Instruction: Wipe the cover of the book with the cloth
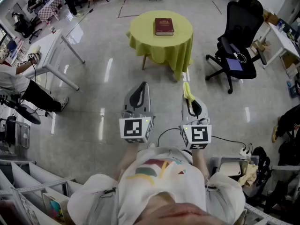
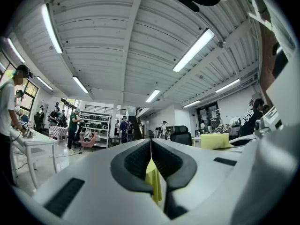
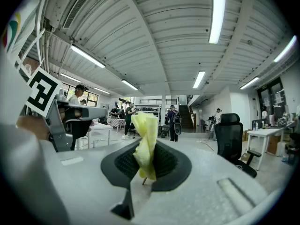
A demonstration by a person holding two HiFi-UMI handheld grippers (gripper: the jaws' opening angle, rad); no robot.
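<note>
**Level hold at chest, not yet wiping**

L gripper & R gripper are side by side in front of the person's chest, both level, aimed toward the round table. L jaws are closed w/ nothing gripped. R jaws are clamped on the yellow cloth, which sticks up past the tips. The dark red book lies flat mid-table on a yellow-green tablecloth, well apart from both grippers. Glossy grey floor between. Black office chair is right of the table, white table left. Strip lights hang on a ribbed ceiling.
</note>
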